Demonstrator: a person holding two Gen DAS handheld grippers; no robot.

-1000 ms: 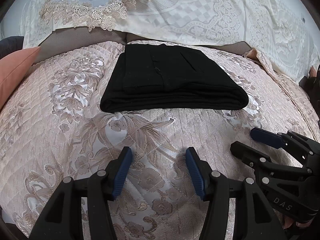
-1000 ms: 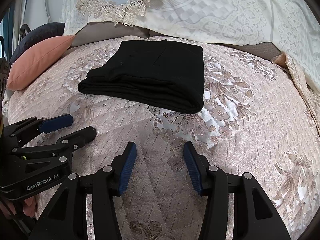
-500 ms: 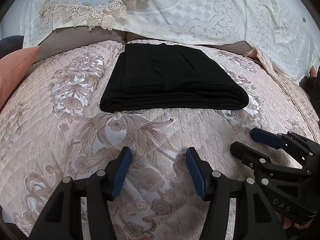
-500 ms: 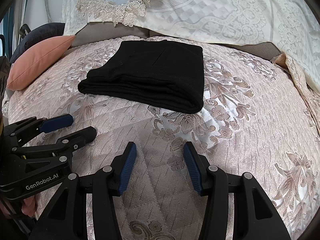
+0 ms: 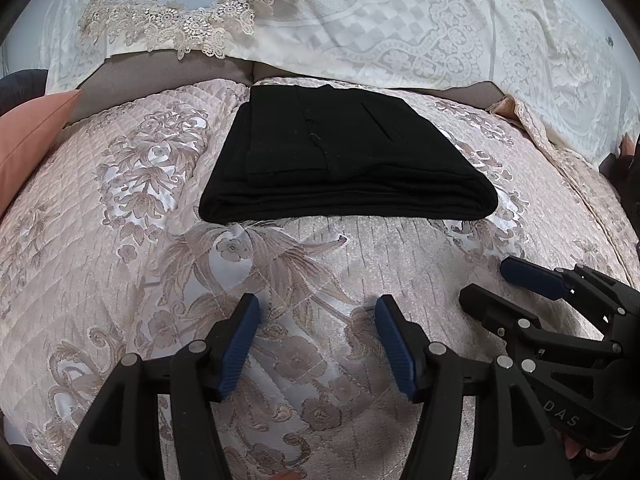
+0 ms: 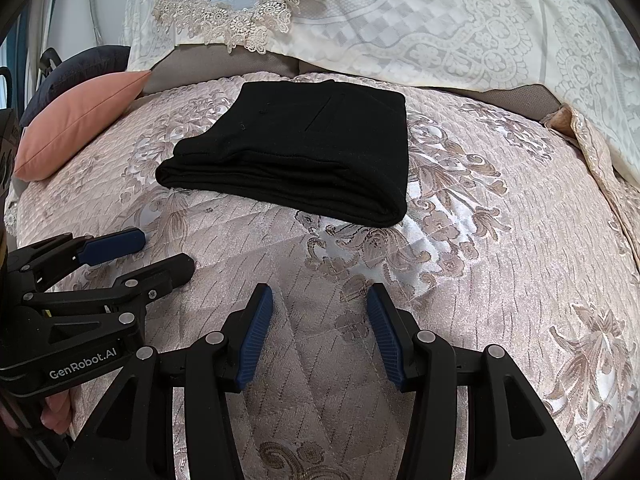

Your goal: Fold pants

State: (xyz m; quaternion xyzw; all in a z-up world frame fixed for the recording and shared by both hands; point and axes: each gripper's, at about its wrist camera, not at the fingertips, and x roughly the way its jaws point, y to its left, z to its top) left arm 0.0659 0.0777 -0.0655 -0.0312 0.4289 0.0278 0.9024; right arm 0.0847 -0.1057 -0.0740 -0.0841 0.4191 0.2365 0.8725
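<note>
On the quilted bedspread (image 5: 120, 240) the folded pants (image 5: 344, 160) lie seemingly crosswise, both grippers' fingers (image 5: 240, 340) apart, empty.

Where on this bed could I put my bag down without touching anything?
The widest bare stretch of quilt lies right of the folded black pants, running to the lace cover. A strip also lies free between the pants and the pink cushion. In front of the pants it is crowded: the left gripper and right gripper sit side by side, both open.
</note>
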